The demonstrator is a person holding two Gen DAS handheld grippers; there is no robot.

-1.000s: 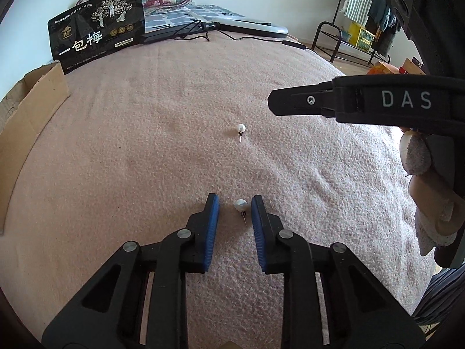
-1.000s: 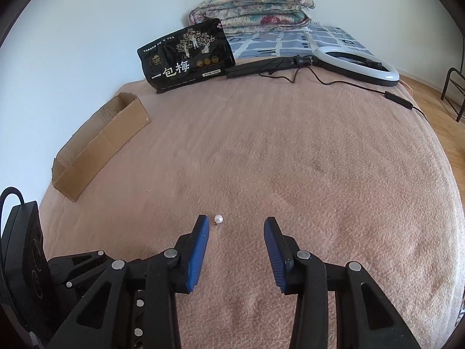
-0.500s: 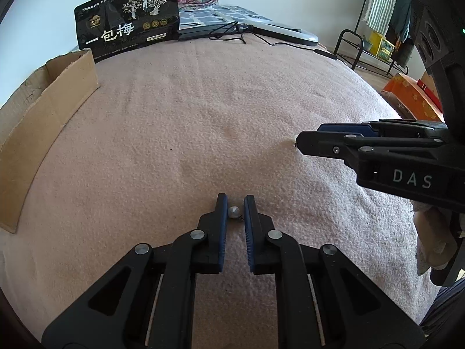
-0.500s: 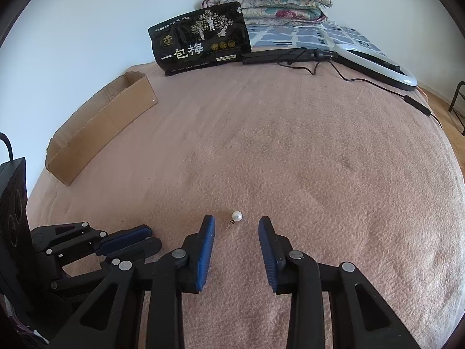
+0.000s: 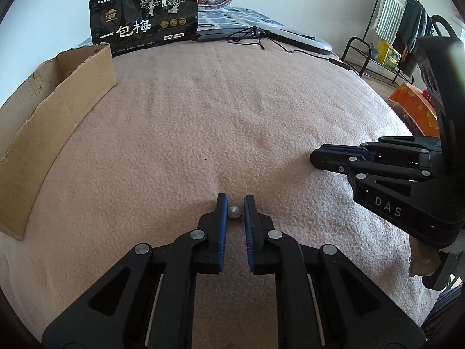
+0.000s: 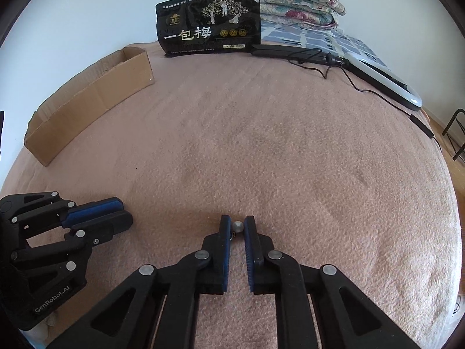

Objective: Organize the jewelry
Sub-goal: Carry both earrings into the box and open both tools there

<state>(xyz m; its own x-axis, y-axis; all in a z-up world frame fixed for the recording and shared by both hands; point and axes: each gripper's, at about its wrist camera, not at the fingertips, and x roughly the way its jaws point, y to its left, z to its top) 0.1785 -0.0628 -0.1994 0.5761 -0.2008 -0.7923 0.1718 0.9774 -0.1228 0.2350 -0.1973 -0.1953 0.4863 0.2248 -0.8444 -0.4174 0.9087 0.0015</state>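
Two pearl stud earrings are in the grippers over a pink blanket. In the left wrist view my left gripper (image 5: 235, 203) is shut on one pearl earring (image 5: 233, 211), held between the blue pads near their tips. In the right wrist view my right gripper (image 6: 237, 224) is shut on the other pearl earring (image 6: 237, 226), its post pointing down to the left. The right gripper also shows at the right of the left wrist view (image 5: 322, 157), and the left gripper at the left of the right wrist view (image 6: 122, 209).
A shallow cardboard box (image 5: 55, 122) (image 6: 87, 101) lies at the left on the pink blanket (image 6: 276, 160). A black snack bag (image 6: 207, 32) stands at the back, with folded quilts (image 6: 290, 0) and a ring light with cable (image 6: 377, 78) behind and to the right.
Both grippers have closed on their pearl earrings. The left took its earring first, the right followed. Both views have swung so the box and bag appear closer.
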